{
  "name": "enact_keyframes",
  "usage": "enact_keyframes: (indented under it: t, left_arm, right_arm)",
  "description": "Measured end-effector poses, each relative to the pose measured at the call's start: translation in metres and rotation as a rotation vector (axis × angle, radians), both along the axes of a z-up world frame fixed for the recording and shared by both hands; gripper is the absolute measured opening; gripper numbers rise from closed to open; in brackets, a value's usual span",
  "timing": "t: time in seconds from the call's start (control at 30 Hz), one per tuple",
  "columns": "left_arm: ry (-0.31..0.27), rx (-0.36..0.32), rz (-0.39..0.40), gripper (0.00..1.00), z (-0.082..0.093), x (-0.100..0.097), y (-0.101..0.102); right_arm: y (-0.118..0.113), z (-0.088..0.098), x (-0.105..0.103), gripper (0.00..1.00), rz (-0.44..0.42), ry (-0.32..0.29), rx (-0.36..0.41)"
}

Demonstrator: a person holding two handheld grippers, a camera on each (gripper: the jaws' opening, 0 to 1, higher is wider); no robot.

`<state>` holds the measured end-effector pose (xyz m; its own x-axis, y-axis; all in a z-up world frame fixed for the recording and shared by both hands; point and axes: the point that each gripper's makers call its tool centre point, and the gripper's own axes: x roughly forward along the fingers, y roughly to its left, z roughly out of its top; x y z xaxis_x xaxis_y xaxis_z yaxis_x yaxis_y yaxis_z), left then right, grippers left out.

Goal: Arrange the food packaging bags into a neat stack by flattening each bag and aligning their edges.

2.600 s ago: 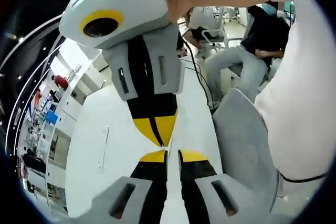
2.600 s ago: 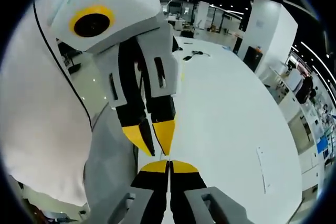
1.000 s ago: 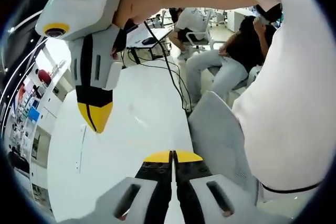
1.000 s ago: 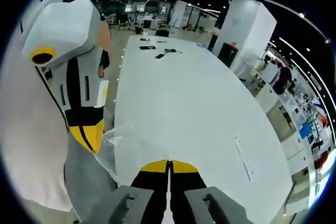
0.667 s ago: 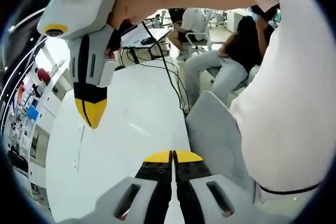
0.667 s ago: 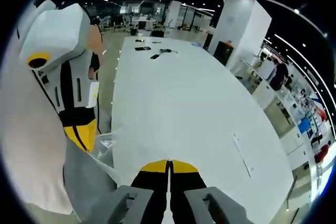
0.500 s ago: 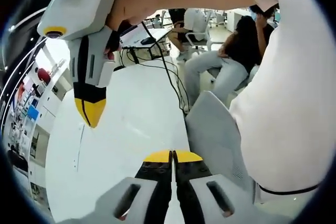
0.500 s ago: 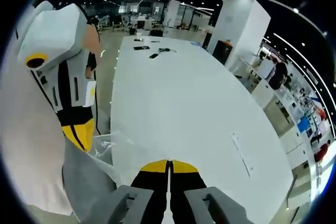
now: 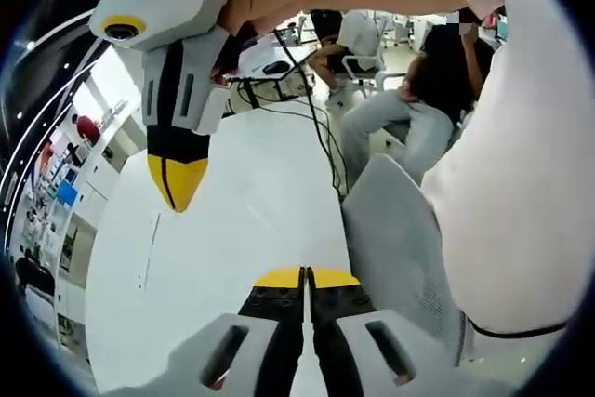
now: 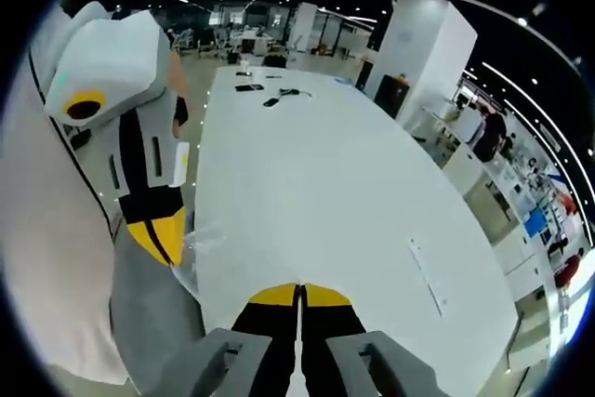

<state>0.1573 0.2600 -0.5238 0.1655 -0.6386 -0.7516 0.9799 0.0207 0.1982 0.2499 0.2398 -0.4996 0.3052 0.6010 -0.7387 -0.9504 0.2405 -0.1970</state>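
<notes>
Task is looking barely started: no stack is showing on the white table (image 10: 353,192), nothing is lying flattened or edge-aligned, so I'm judging all the flattening and aligning as left to do. Left gripper (image 9: 302,275) is running clenched, yellow tips meeting, nothing visible between them. Right gripper (image 10: 299,292) is also clenched and gripping nothing I can see. Both are hovering above the table's near end, close to each other, each one showing up in the other's view. The one bag-like thing I'm seeing is a crinkled clear bag (image 10: 202,235) in the right gripper view, sitting at the table's near-left edge just beside the left gripper's tips; I can't tell whether it's touching them, and it's too faint to confirm it's one bag rather than several. Counts: two grippers, one visible clear bag, one table, one flat strip (image 10: 427,275) lying on the table well apart from the bag, a few small dark items (image 10: 271,94) at the far end, too small to count. One grey chair back (image 9: 400,248) is standing at the table edge beside the person in white holding the grippers, and at least two seated people (image 9: 409,109) are sitting beyond it.
</notes>
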Motion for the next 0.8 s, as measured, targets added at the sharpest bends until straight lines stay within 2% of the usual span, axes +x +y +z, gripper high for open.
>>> enact_keyframes:
  t: [0.27,0.4,0.6,0.8]
  left_arm:
    - [-0.008,-0.013,0.039,0.00,0.000,0.012,0.001]
    - [-0.005,-0.023,0.066,0.03,0.000,0.019,0.002]
    - [0.003,-0.010,0.057,0.06,-0.005,0.019,0.000]
    - [0.001,-0.025,0.056,0.09,0.000,0.021,-0.007]
  right_arm:
    - [0.000,0.000,-0.006,0.00,0.017,-0.005,0.007]
    - [0.000,0.000,-0.007,0.00,0.022,-0.013,0.015]
    - [-0.001,-0.001,-0.010,0.00,0.021,-0.016,0.028]
    - [-0.006,-0.003,-0.011,0.00,0.010,-0.030,0.025]
